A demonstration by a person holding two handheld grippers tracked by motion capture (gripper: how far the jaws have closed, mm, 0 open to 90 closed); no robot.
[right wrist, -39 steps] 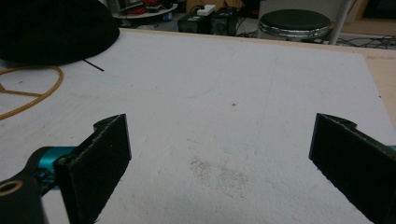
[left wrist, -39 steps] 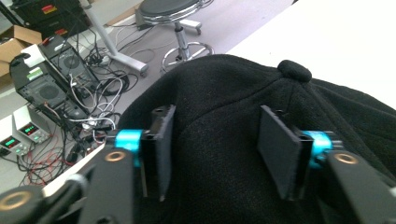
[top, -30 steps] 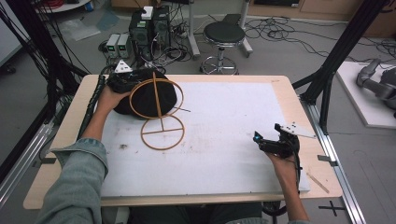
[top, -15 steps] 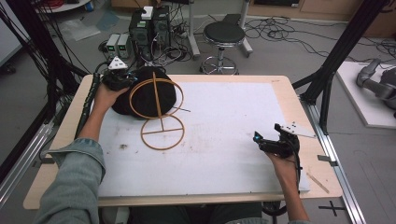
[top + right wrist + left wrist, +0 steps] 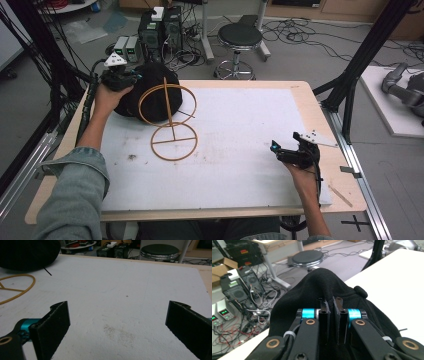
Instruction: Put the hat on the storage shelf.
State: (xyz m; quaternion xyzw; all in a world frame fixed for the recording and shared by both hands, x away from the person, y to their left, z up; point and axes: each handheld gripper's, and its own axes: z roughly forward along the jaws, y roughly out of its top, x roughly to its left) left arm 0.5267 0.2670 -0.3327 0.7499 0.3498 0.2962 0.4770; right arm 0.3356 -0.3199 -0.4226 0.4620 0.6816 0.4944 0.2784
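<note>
Between the earlier high view and the present one, the left tongs [image 5: 131, 78] had been closing on the black cap [image 5: 152, 90] and had lifted its near edge, so that the cap stood higher and bulkier at the upper left of the frame than before. The right tongs [image 5: 283, 152] had kept their place at the lower right.

In the left gripper view, the left tongs [image 5: 331, 315] were drawn together to a narrow slit with a fold of the cap's black fabric pinched between the pads; the cap rose as a dark mound across the centre of that frame, its small top button to the right of the jaws. The left hand [image 5: 107, 97] held the gripper at the upper left of the high view.

A wooden hat stand [image 5: 170, 117], made of two rings joined by a slim post, stood on the white worktop [image 5: 240, 130] left of centre. Its upper ring leaned against the cap's right side; its lower ring lay flat just below.

In the right gripper view, the right tongs [image 5: 117, 325] stood wide apart with nothing between them, over bare worktop. The stand's lower ring showed at the left edge of that frame and the cap at its upper left corner, both well apart from the tongs.
</note>
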